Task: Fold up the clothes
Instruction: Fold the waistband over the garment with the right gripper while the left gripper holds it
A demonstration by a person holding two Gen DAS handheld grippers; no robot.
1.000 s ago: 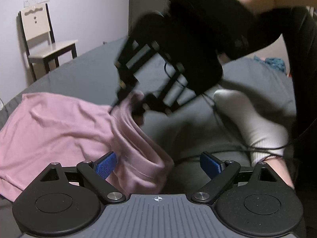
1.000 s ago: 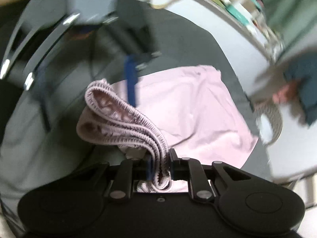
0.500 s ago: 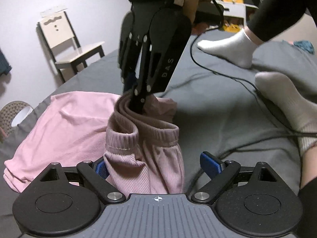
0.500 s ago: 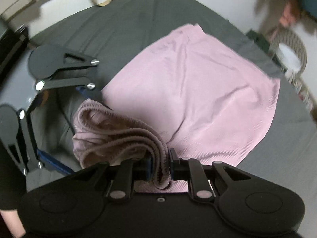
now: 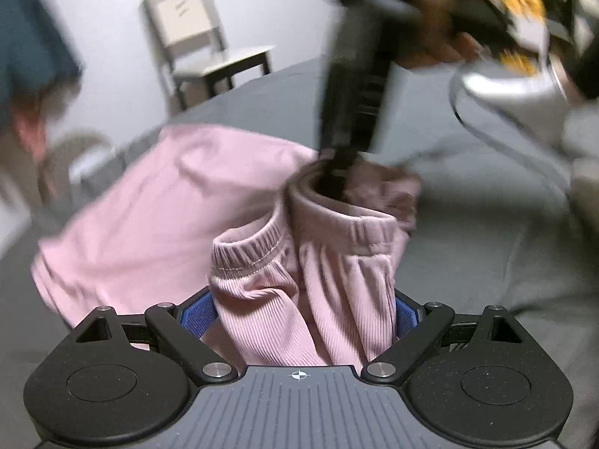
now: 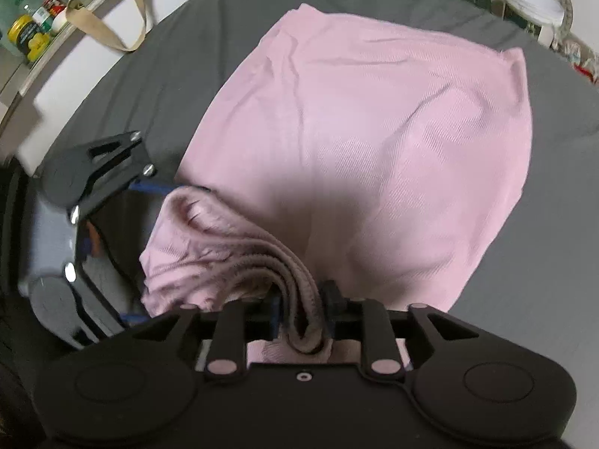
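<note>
Two hand-held grippers, pink garment point(image 6: 374, 142) clamped

The left wrist view sits low, just behind the left gripper point(image 5: 299, 310), looking forward and slightly down across the grey bed point(image 5: 505, 232) toward a chair point(image 5: 209, 45) at 11 o'clock by the wall. The right wrist view rides above the right gripper point(image 6: 303, 310), tilted steeply down on the same bed point(image 6: 179, 60), very near the pink garment point(image 6: 374, 142). Both views share that garment point(image 5: 157, 205) and each other's gripper: the right one enters at 12 o'clock in the left view, the left one at 9 o'clock in the right view.
</note>
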